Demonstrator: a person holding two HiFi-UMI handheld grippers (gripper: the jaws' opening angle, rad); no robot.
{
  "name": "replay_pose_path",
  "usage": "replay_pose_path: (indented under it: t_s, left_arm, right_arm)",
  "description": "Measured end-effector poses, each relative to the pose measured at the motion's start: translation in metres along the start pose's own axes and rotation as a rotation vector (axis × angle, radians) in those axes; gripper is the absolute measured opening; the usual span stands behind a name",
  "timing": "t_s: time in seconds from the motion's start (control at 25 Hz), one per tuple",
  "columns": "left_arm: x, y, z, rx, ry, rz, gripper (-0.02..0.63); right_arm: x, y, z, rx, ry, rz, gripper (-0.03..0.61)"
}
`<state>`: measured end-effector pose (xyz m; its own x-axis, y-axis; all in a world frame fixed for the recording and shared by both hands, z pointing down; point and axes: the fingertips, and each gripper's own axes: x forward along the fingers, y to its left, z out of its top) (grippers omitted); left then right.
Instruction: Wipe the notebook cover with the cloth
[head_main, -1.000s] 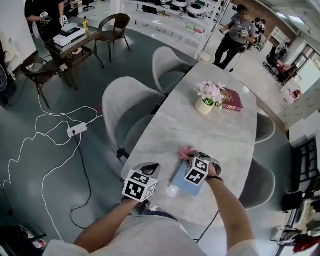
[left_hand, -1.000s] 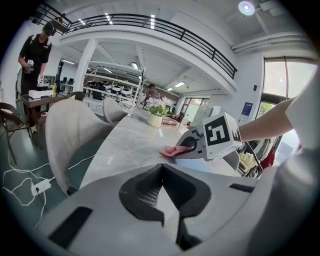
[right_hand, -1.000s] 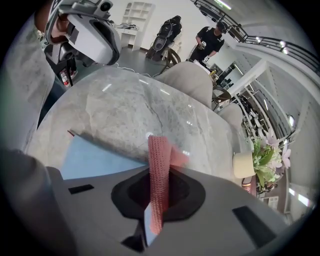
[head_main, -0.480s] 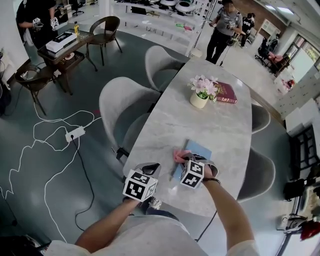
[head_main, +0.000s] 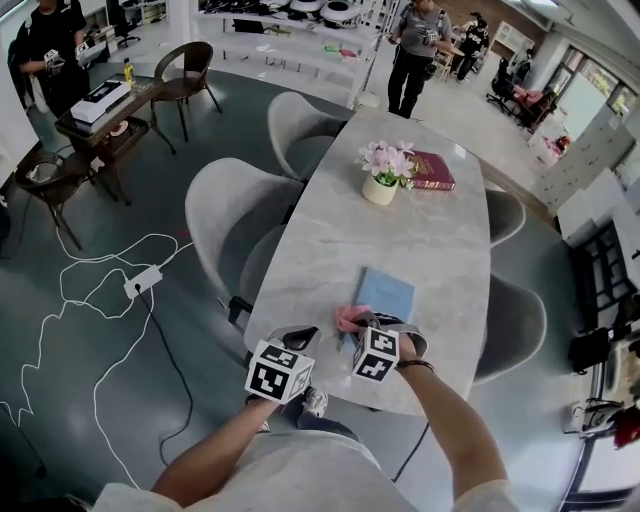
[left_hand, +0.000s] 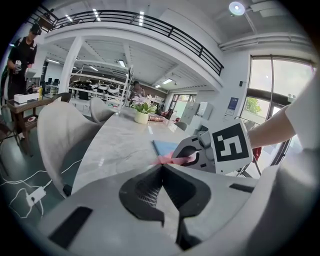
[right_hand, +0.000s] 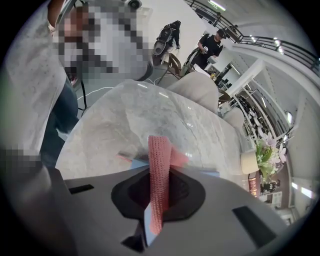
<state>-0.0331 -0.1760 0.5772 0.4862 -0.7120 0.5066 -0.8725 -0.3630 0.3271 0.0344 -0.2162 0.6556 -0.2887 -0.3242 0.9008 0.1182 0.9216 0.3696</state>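
Observation:
A light blue notebook (head_main: 387, 292) lies flat on the marble table (head_main: 410, 235), near its front end. My right gripper (head_main: 357, 324) is shut on a pink cloth (head_main: 349, 318), which rests on the notebook's near left corner. In the right gripper view the cloth (right_hand: 160, 165) stands pinched between the jaws, with blue notebook edges (right_hand: 209, 173) showing beside it. My left gripper (head_main: 299, 339) hovers at the table's front left edge, shut and holding nothing. Its own view shows the notebook (left_hand: 164, 146), the cloth (left_hand: 171, 160) and the right gripper (left_hand: 198, 156) just ahead of its closed tips (left_hand: 161, 167).
A white pot of pink flowers (head_main: 380, 172) and a dark red book (head_main: 431, 171) sit at the table's far end. Grey chairs (head_main: 232, 215) line the left side, another (head_main: 512, 325) the right. A white cable and power strip (head_main: 142, 281) lie on the floor. People stand far off.
My right gripper has drawn the cloth back along the notebook toward me, so most of the blue cover now shows beyond it. The left gripper has stayed where it was.

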Motion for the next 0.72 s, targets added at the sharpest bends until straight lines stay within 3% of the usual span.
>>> replay_pose_path:
  t_s: [0.6,0.72]
  left_arm:
    - [-0.011,-0.019,-0.011,0.043,0.026,-0.059,0.008]
    - [-0.013,-0.022,-0.012,0.052,0.032,-0.071,0.008]
  right_arm:
    - [-0.015,0.043,0.008,0.044,-0.012,-0.005,0.015]
    - [-0.020,0.043,0.010,0.097,-0.031,-0.019,0.015]
